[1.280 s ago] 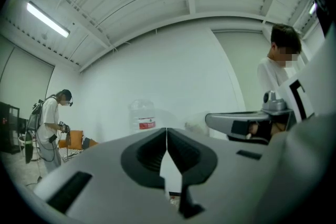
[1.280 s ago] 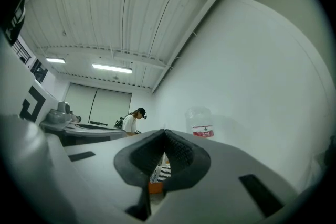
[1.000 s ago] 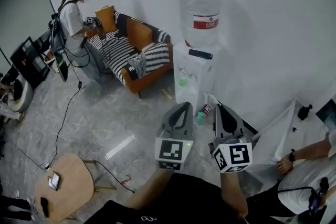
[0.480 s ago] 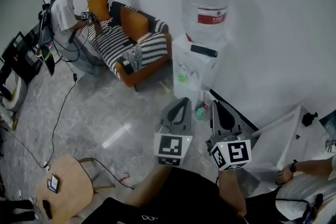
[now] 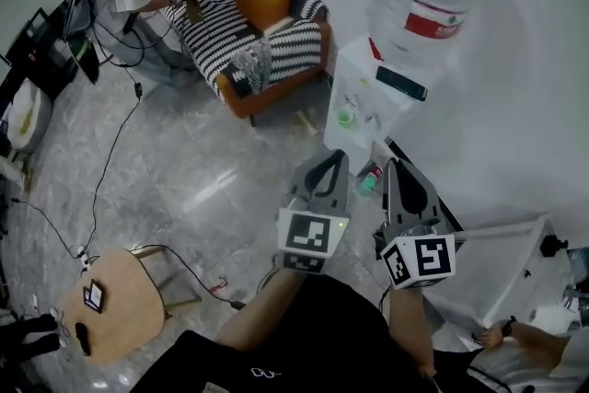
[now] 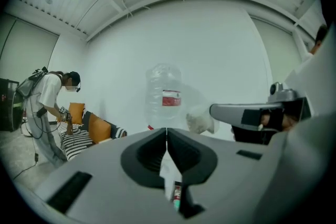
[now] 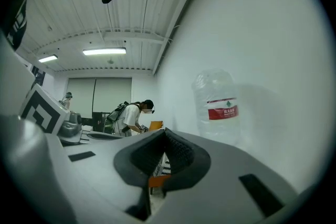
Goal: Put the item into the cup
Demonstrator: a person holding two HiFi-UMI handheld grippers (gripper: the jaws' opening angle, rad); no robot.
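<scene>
Both closed and empty — left gripper point(image 5: 335, 158), right gripper point(image 5: 391, 167) — green cup point(image 5: 344, 117) beyond their tips

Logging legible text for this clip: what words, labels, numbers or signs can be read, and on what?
No text is readable.
Water jug label: red band, white print, too blurred to read.
Left marker cube and right marker cube: black-and-white square patterns, no letters or digits.
Black shirt: small white mark, too small to read.

Grey marble floor point(image 5: 184, 189); white wall point(image 5: 525, 87) at 2 o'clock. Sofa point(image 5: 248, 41) at 11 o'clock, water dispenser point(image 5: 373, 106) at 1, wooden table point(image 5: 115, 308) at 8.
</scene>
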